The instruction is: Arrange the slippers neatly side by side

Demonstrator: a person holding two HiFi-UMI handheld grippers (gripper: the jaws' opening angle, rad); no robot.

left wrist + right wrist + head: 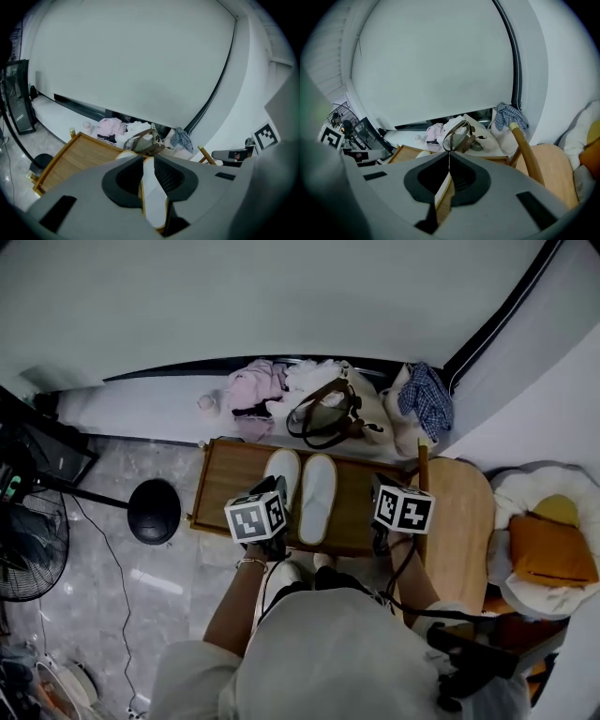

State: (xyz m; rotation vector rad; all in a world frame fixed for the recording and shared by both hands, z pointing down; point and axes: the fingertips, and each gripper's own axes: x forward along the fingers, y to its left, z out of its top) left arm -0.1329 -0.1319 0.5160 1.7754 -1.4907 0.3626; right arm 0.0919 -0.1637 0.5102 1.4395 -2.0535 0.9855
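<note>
One wooden tray (217,486), with one brown-handled bag (328,413) just behind it. Two white slippers (317,495) lie on the tray, parallel and just beside each other. You have two grippers over its near edge. Left gripper (148,157): jaws slightly apart, nothing gripped. Right gripper (449,153): tips together, empty.

Grey marble floor (169,615), pale wall (281,296)
</note>
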